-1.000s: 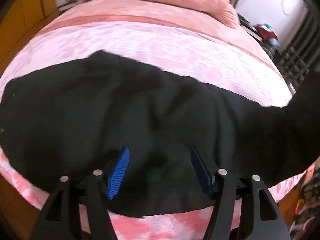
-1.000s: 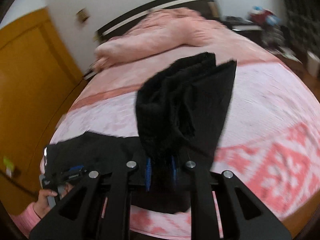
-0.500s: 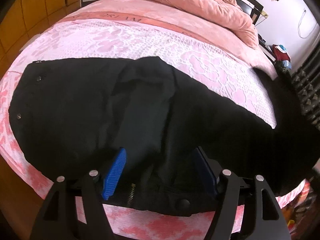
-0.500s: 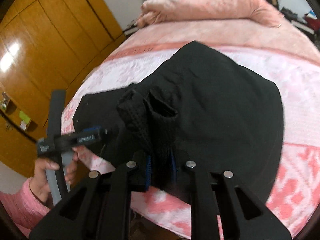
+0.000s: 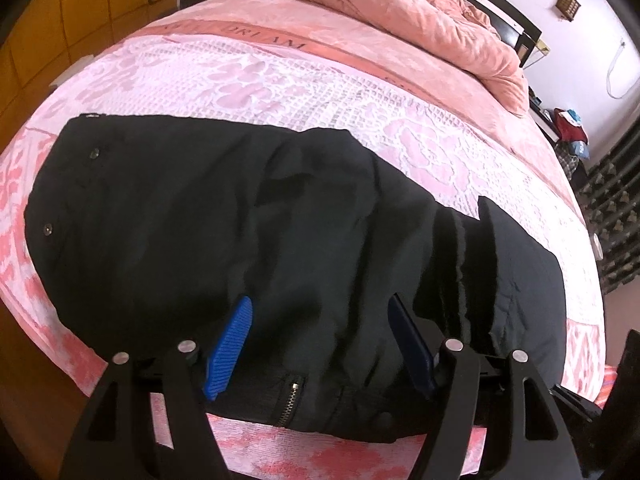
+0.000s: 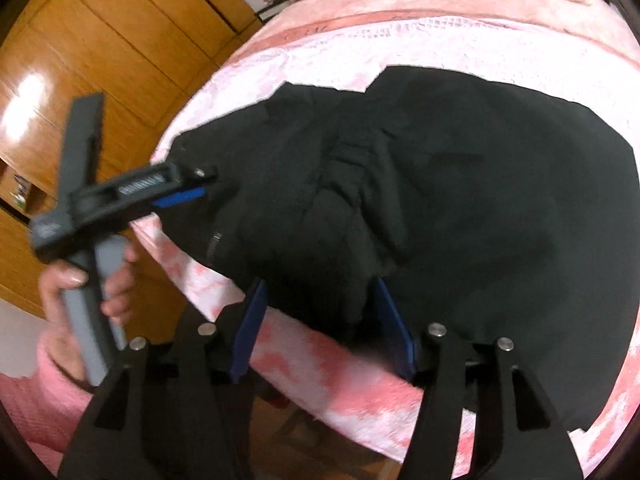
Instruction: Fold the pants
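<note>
The black pants [image 5: 248, 248] lie doubled on the bed [image 5: 280, 80] (hems brought over the waist); left hand-held gripper [image 5: 320, 340] and right hand-held gripper [image 6: 320, 320] both spread apart, probably freed for smoothing.

black pants [image 5: 240, 240], pink floral bedspread [image 5: 280, 80]

The pants [image 5: 248, 248] are black, of a thick matte cloth, and lie flat on the pink bed [image 5: 280, 80], close to its near edge. They are folded over, so one layer covers another, with a bunched ridge of wrinkles [image 5: 460, 256] across the middle. A small metal zipper [image 5: 294, 394] shows at the near hem, and two metal snaps [image 5: 94, 153] sit near the far end.
</note>
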A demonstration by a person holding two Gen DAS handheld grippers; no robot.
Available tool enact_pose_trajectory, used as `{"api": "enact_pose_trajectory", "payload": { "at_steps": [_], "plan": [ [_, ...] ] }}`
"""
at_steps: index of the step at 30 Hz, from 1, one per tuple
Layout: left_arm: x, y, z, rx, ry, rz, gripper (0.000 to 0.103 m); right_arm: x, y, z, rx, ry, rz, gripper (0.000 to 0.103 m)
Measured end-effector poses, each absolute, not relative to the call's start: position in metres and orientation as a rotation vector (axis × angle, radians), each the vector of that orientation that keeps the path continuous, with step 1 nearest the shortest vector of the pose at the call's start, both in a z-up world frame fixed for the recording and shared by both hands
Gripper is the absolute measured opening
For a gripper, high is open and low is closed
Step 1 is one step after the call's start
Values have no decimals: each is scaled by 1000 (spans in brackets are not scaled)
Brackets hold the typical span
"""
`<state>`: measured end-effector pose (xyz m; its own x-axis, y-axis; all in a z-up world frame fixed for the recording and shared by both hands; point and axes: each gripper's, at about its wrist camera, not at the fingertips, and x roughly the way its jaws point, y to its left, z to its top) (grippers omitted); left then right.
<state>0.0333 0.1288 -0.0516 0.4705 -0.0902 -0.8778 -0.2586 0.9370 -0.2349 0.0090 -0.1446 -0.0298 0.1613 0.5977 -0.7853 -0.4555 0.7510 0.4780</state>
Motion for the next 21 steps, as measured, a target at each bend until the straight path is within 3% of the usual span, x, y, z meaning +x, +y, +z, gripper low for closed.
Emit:
{"api": "enact_pose_trajectory", "payload": {
  "at_steps": [10, 15, 17, 21],
  "plan": [
    [34, 125, -52, -330, 1092, 100, 75, 4, -128, -23, 15, 1165, 705, 57],
    [31, 127, -53, -315, 1098, 94, 76, 12, -122, -40, 8, 1187, 656, 37],
    [31, 129, -55, -312, 1102, 93, 76, 17, -124, -46, 45, 1212, 663, 11],
    [28, 135, -59, -333, 1107, 95, 76, 21, -132, -44, 129, 1223, 682, 5]
  ]
}}
